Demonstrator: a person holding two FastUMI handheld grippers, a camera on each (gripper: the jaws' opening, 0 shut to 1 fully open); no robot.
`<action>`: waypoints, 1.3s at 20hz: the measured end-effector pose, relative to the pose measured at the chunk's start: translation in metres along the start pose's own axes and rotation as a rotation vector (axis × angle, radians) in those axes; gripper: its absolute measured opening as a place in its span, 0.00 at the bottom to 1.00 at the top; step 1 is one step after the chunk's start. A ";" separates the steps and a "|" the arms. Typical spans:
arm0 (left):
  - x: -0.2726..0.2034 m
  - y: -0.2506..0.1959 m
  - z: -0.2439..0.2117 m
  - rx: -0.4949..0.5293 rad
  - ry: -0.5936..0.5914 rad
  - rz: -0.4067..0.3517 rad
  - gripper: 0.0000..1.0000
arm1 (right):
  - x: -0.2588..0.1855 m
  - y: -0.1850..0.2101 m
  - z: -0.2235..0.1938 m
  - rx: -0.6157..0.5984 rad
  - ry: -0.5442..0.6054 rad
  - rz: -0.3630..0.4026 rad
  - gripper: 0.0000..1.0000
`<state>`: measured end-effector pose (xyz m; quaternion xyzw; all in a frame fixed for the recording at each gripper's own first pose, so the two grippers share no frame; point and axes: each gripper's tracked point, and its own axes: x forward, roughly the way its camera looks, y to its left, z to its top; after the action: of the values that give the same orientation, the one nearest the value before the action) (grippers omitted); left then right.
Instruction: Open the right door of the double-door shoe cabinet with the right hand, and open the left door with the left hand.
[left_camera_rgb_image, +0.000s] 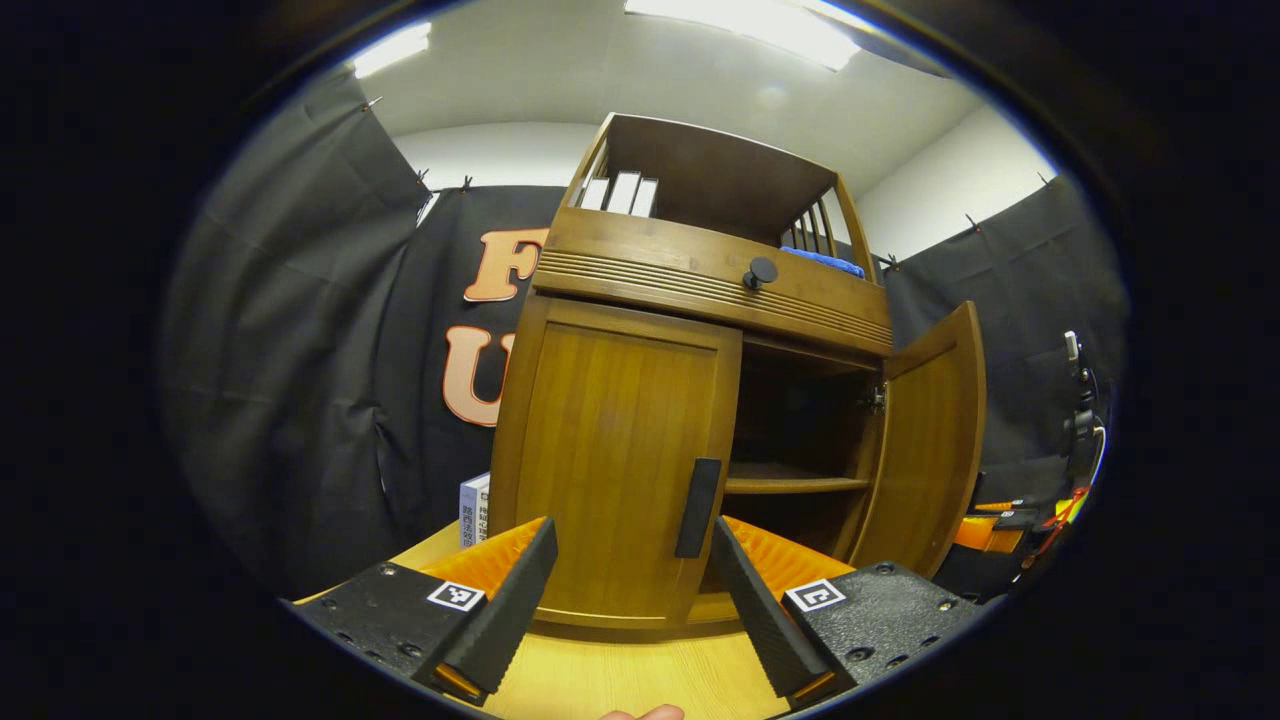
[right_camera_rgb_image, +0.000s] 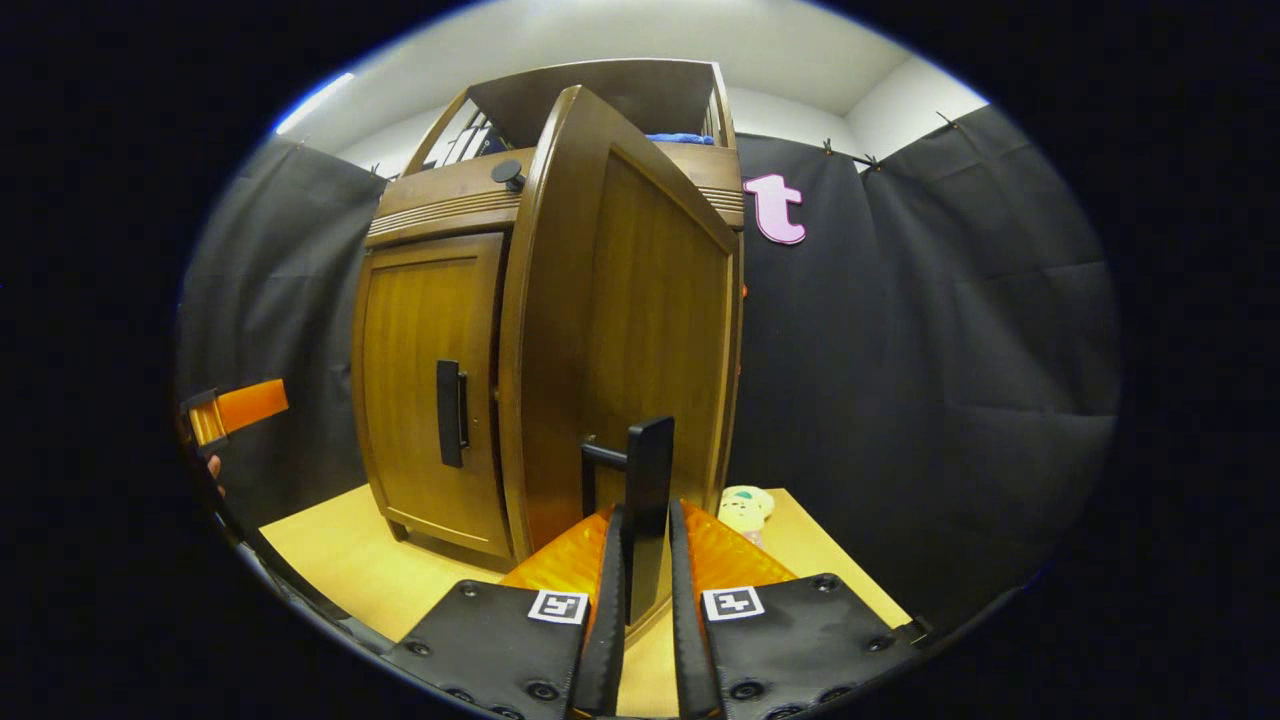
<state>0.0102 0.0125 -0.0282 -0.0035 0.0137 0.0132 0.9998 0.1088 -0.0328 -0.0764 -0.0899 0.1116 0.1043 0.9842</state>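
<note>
We cannot make out much inside the shoe cabinet (left_camera_rgb_image: 700, 300): behind the open right door (left_camera_rgb_image: 925, 440) the interior is dark, and only one shelf (left_camera_rgb_image: 795, 484) catches light. In the right gripper view that same door, swung out toward us, hides the cabinet's right half entirely. A small soft toy (right_camera_rgb_image: 744, 508) peeks from behind the door's lower edge, mostly covered.

The cabinet stands on a pale wooden counter (left_camera_rgb_image: 640, 680), with black cloth hung on all sides and white ceiling lights above. In the left gripper view, books (left_camera_rgb_image: 620, 192) and a blue cloth (left_camera_rgb_image: 822, 262) sit in the cabinet's top tray, and a white box (left_camera_rgb_image: 474, 508) is half hidden behind its left corner.

The left tool (left_camera_rgb_image: 632, 590) is spread wide, its fingers either side of the closed left door (left_camera_rgb_image: 620, 450), apart from the dark handle (left_camera_rgb_image: 697, 508).

The right tool (right_camera_rgb_image: 640, 590) is narrowed onto the right door's handle (right_camera_rgb_image: 648, 500), both fingers pressing its upright bar.

The right gripper view also shows the left tool (right_camera_rgb_image: 235, 408) at its far left edge, well apart from the left door.
</note>
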 end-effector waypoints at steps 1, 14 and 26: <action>0.000 -0.002 -0.001 0.001 0.001 -0.003 0.94 | -0.001 -0.001 -0.004 0.000 0.013 -0.002 0.29; -0.005 0.007 -0.007 0.007 -0.004 0.003 0.94 | -0.007 -0.065 -0.007 0.103 0.030 -0.127 0.12; -0.014 0.014 -0.007 0.008 -0.004 0.002 0.91 | -0.003 -0.115 -0.007 0.150 0.026 0.054 0.16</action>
<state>-0.0041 0.0263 -0.0348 0.0005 0.0119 0.0142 0.9998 0.1303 -0.1457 -0.0646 -0.0143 0.1343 0.1212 0.9834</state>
